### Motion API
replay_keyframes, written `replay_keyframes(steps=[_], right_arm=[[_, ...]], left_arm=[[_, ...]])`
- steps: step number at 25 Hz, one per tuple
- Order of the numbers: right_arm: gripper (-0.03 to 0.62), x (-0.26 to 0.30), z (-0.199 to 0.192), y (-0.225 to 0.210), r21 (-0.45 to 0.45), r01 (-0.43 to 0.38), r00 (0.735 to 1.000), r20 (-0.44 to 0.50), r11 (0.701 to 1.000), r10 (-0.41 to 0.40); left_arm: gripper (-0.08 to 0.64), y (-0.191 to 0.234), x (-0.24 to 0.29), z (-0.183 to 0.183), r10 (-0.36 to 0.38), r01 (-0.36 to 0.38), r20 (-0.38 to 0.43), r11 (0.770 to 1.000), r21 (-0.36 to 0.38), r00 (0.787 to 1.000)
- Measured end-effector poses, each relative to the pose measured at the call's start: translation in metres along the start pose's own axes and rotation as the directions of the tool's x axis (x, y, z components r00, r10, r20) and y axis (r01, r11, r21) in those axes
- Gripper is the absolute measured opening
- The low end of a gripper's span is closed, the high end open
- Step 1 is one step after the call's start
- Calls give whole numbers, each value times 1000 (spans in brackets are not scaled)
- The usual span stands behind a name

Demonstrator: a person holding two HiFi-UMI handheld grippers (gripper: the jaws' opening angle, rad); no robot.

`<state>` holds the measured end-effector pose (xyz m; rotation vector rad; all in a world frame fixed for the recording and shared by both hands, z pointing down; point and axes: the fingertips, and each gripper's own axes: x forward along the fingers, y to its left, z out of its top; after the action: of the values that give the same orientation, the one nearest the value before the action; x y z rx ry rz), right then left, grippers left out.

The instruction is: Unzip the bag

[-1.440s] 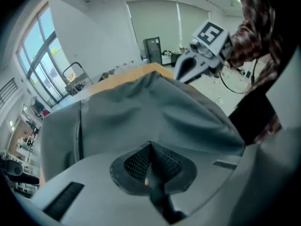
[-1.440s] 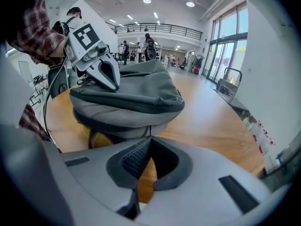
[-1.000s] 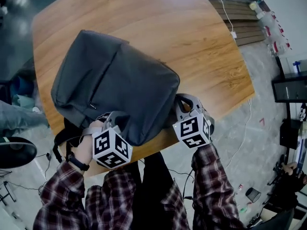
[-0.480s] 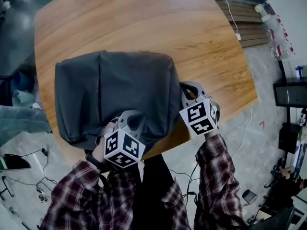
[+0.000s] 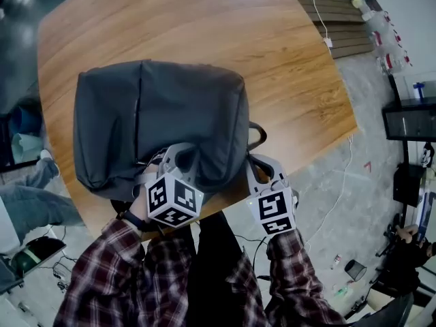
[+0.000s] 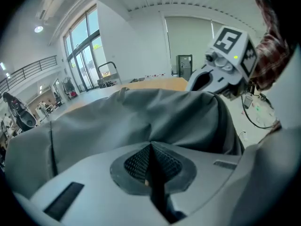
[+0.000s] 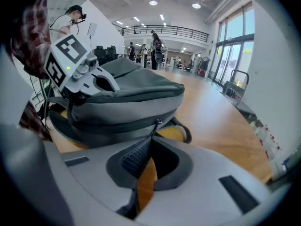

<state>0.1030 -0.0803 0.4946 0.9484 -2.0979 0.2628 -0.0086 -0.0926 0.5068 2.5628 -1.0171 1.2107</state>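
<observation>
Right gripper point(image 7: 151, 134) lower now — perhaps on zipper pull point(image 7: 157, 122) of bag point(image 5: 160, 125)

1. The left gripper point(image 5: 178, 154) points forward, jaws pressed together.
2. The right gripper point(image 5: 261, 167) sits beside it, slightly nearer the body, jaws closed at the tips.
3. Both plaid-sleeved forearms point(image 5: 102, 268) stay tucked close to the torso.

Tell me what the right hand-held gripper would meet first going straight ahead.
The zipper pull on the bag, hanging right at the jaw tips; whether they already touch it is unclear.
</observation>
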Motion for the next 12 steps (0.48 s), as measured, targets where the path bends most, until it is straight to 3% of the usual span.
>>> replay_keyframes(steps=[5,10,12], right_arm=[[11,-27,-3,29,133,-21,998,55,991,13],[11,-43,3,58,185,-40,997,76,982,26],[10,-43,5,69,164,-59,996,78,985,47]], left_arm=[[9,2,16,13,10,-10,-5,1000,-5,1000],[9,7,30,30,20,-21,-20,1000,-22,1000],[8,9,39,38,30,-31,-23,999,-28,999]])
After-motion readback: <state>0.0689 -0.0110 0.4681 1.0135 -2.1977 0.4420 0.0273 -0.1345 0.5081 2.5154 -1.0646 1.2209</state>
